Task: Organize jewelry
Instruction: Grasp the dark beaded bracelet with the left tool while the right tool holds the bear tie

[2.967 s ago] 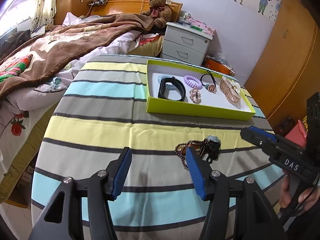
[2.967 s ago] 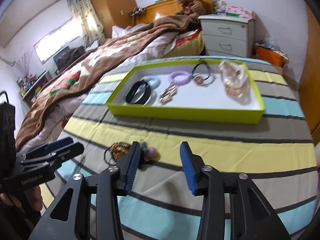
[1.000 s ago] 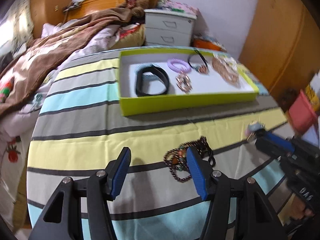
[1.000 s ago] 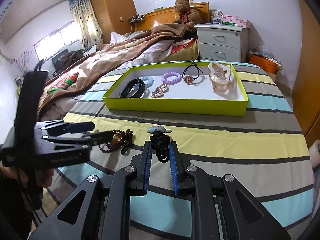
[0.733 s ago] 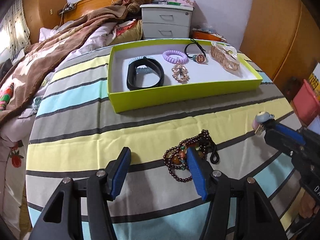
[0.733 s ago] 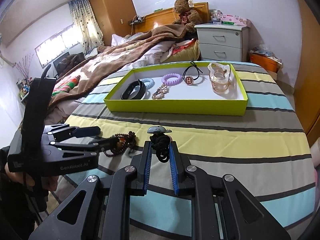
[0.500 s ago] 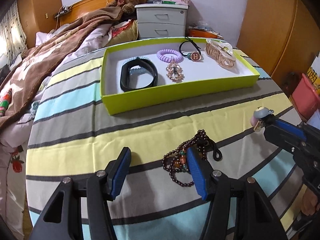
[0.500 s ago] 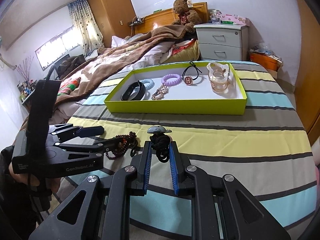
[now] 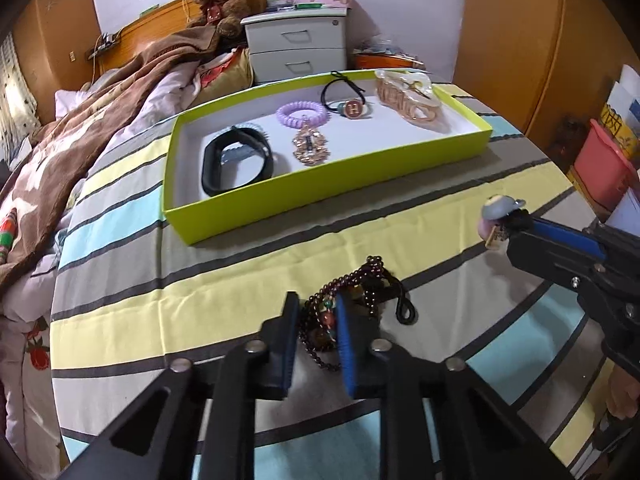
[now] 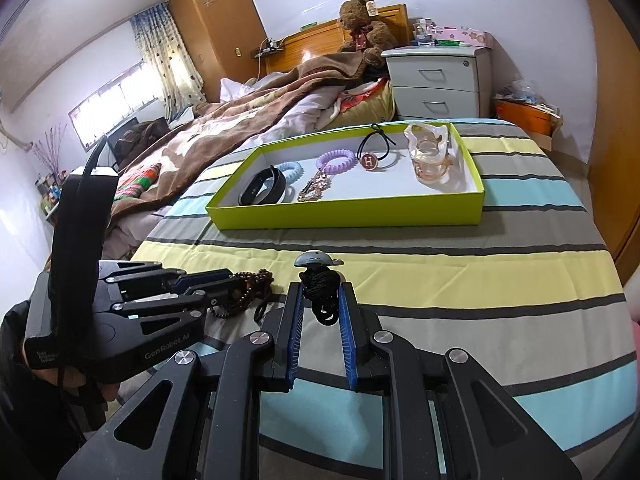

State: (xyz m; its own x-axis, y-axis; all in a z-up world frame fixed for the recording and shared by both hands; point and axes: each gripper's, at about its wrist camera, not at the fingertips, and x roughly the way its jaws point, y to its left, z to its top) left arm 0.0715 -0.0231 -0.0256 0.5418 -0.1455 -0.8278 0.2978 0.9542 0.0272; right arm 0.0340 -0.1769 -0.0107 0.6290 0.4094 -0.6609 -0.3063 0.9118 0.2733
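Observation:
A lime green tray [image 9: 320, 196] [image 10: 352, 210] holds a black band [image 9: 236, 160], a purple coil tie [image 9: 302, 114], a gold brooch [image 9: 310, 148], a black tie with an H charm [image 9: 352, 106] and a clear claw clip [image 9: 408, 94]. A dark bead bracelet [image 9: 360, 280] [image 10: 248, 284] lies on the striped cloth. My left gripper [image 9: 316, 312] [image 10: 224, 286] is shut on the bracelet at the table. My right gripper [image 10: 320, 300] [image 9: 504, 226] is shut on a black hair tie with a grey charm [image 10: 318, 276], held above the cloth.
The round table with a striped cloth [image 9: 240, 272] stands beside a bed with a brown blanket [image 10: 240, 120]. A white nightstand [image 10: 436, 84] and a teddy bear [image 10: 360, 20] are behind the tray. A pink bin [image 9: 604, 164] sits at the right.
My left gripper has closed from wide open onto the bead bracelet. My right gripper still holds the black hair tie and has barely moved.

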